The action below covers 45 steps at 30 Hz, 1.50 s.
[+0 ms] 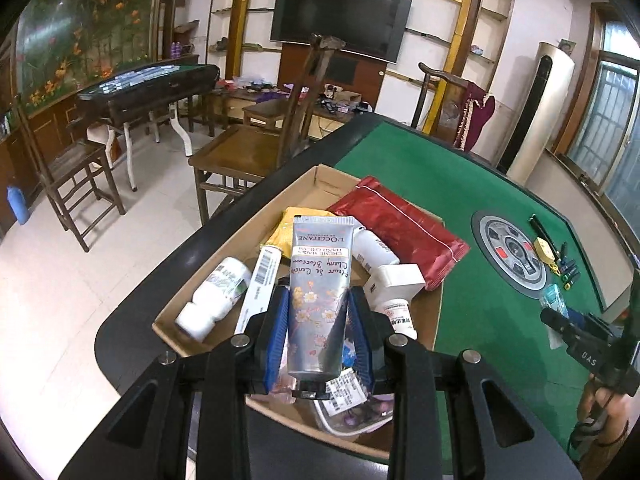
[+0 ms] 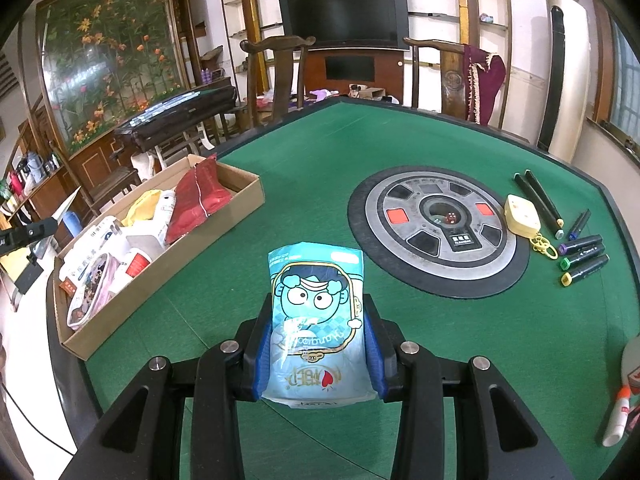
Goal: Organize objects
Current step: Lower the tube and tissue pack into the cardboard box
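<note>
My left gripper [image 1: 319, 312] is shut on a silver hand cream tube [image 1: 320, 292] and holds it over the cardboard box [image 1: 192, 300]. The box holds a red pouch [image 1: 404, 224], white bottles [image 1: 218, 296], a yellow packet and other items. My right gripper [image 2: 318, 340] is shut on a light blue cartoon tissue pack [image 2: 318, 308] above the green table [image 2: 360, 152]. The box also shows at the left in the right wrist view [image 2: 120, 308].
A round grey dice console [image 2: 436, 228] sits mid-table. To its right lie a yellow case [image 2: 522, 216], black sticks and several markers [image 2: 580, 256]. A white tube [image 2: 618, 416] lies at the right edge. Wooden chairs [image 2: 276, 76] stand beyond the table.
</note>
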Tool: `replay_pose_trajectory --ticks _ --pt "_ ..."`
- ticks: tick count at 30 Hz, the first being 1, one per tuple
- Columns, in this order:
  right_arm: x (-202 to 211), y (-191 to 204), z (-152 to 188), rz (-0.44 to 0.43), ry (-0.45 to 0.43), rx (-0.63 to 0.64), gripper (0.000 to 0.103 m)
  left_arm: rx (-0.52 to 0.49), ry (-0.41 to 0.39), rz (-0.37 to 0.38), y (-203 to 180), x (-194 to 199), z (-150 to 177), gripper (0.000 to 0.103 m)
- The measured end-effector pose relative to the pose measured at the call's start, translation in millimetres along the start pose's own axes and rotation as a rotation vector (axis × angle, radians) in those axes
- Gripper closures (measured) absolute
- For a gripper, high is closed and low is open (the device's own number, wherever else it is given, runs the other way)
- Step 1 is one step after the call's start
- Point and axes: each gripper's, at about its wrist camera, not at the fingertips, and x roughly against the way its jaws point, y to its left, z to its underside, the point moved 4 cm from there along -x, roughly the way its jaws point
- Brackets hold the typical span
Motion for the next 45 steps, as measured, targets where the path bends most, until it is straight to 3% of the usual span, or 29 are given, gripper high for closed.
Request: replay_pose_trajectory --ticks 13,22,29,35,38,45 --pt "-3 1 1 -0.001 0.007 0.002 0.061 0.061 0.104 0.094 0 -37 8 0.074" --pt "-4 1 2 0.004 0.012 0.005 0.061 0.079 0.111 0.165 -29 -69 -16 0.074" --pt "-6 1 3 0.001 0.017 0.006 0.061 0.156 0.135 0.195 -23 -108 -30 0.074" --pt "-10 1 3 -0.002 0.024 0.007 0.061 0.181 0.167 0.193 -19 -125 -28 0.074" --pt "-11 2 4 -0.003 0.028 0.011 0.061 0.156 0.167 0.146 -19 -125 -28 0.074" --pt "-10 8 -1 -0.023 0.036 0.02 0.061 0.148 0.2 0.13 -24 -131 -27 0.074"
